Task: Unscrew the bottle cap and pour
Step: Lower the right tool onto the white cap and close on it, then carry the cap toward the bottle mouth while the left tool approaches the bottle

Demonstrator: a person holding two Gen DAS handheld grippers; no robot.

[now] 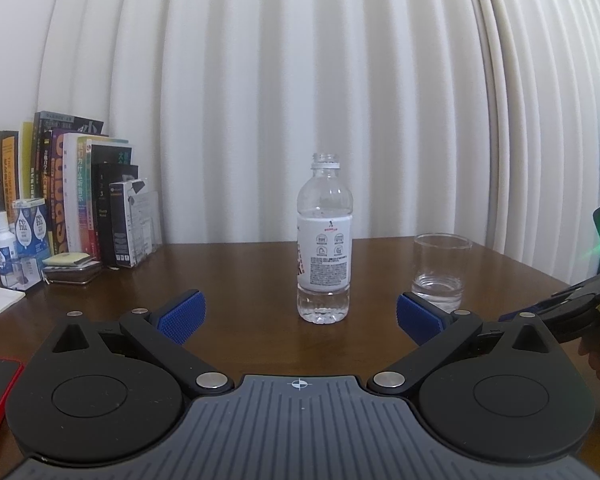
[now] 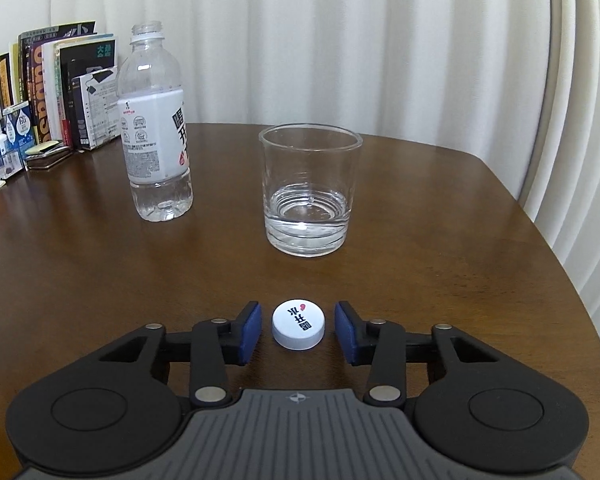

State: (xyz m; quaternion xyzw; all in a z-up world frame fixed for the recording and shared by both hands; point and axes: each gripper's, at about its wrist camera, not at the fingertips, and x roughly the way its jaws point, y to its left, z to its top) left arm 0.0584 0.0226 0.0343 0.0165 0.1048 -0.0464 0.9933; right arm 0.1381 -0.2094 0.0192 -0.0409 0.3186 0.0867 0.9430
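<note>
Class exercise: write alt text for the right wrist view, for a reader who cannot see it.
A white bottle cap lies on a brown wooden table between the open blue-padded fingers of the right gripper, touching neither. Beyond it stand an uncapped plastic bottle and, to its right, a glass holding a little water.

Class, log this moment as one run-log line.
bottle: uncapped, upright | cap: on table, between open right gripper | left gripper: open, empty
</note>
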